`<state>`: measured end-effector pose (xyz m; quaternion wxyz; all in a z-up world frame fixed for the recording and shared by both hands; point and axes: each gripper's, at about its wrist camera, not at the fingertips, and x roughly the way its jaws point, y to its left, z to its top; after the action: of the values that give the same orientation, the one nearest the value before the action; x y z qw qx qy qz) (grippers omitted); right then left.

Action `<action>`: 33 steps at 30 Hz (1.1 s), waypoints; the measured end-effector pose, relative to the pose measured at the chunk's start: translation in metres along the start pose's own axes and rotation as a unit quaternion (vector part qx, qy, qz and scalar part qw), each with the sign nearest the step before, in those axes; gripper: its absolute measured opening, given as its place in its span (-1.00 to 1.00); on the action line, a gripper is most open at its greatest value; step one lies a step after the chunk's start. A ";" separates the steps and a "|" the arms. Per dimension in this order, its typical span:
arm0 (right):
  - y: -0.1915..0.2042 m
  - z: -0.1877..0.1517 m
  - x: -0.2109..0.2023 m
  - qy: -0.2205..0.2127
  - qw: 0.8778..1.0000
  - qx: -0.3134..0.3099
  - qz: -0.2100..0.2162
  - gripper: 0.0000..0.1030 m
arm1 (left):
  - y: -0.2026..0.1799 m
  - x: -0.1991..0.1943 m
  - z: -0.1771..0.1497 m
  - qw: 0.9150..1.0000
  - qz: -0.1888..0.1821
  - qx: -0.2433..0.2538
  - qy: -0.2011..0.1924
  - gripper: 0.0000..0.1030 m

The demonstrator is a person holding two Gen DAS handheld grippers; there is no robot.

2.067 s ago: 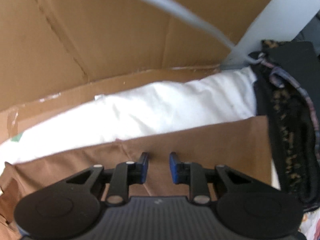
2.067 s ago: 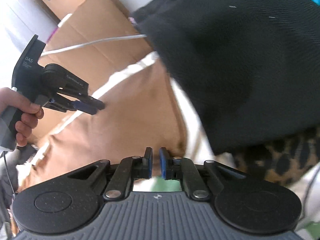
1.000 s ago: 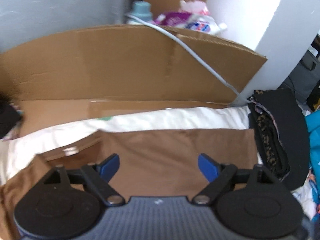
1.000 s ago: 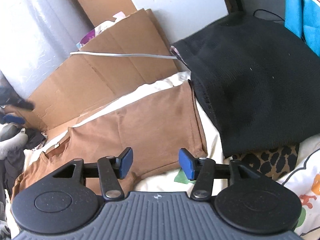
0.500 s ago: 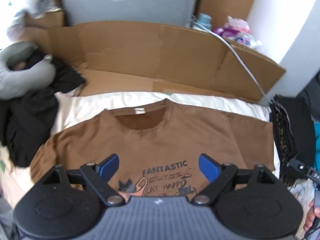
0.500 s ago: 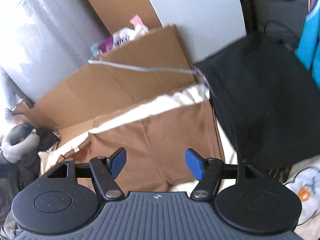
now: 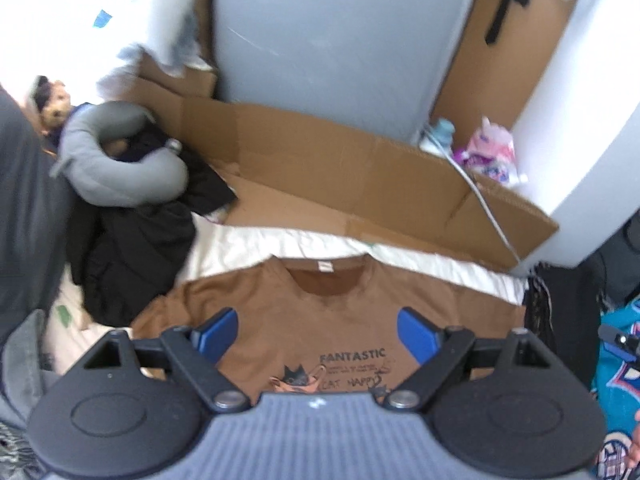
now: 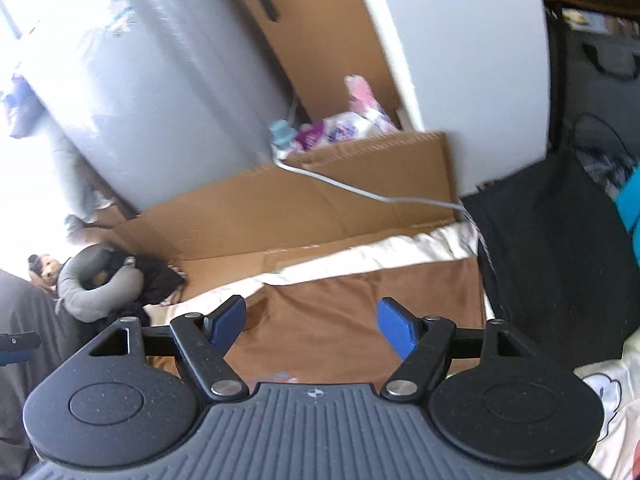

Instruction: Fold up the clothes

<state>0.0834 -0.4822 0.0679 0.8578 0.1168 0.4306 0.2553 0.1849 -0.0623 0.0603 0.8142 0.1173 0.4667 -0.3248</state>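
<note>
Your left gripper (image 7: 318, 330) hangs above the brown T-shirt (image 7: 332, 312) with its blue pads spread wide and nothing between them. The shirt lies flat, front up, on the white sheet (image 7: 256, 246), straight ahead of and below those fingers, collar pointing away from you. Its lower half is hidden behind the gripper body, so you cannot see the hem. The print reads "FANTASTIC" plainly; the smaller lines under it are too blurred to read. The sleeve to the left of the gripper is partly covered by the left finger, and the one to the right runs up against dark clothing at the frame edge.

Your right gripper (image 8: 312, 320) has just been opening its jaws; they stand well apart, empty. From this view only one side of the shirt shows ahead of the pads; the rest is cut off behind the gripper body. To the right of those fingers lies a black garment (image 8: 560, 264), its edge touching the shirt.

Beyond both grippers stands a cardboard flap (image 7: 340, 160) with a white cable (image 8: 360, 192) draped over it. To the far left sits a grey neck pillow (image 7: 120, 160) on a dark clothes heap (image 7: 132, 248) whose pieces cannot be told apart.
</note>
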 end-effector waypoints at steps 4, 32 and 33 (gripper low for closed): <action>0.031 0.006 -0.016 0.004 1.000 -0.016 0.021 0.58 | 0.026 -0.030 0.000 1.000 0.009 -0.009 -0.010 0.72; 0.180 -0.059 0.043 -0.012 0.989 -0.130 0.069 0.61 | 0.218 -0.036 -0.094 0.996 0.015 -0.089 -0.029 0.72; 0.182 -0.064 0.047 -0.012 0.989 -0.131 0.070 0.62 | 0.223 -0.034 -0.095 0.995 0.016 -0.091 -0.030 0.72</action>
<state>-0.0052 -0.3049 0.0742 0.8507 0.0364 0.3742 0.3672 0.2504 0.1684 0.0124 0.8404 0.0403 0.4675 -0.2710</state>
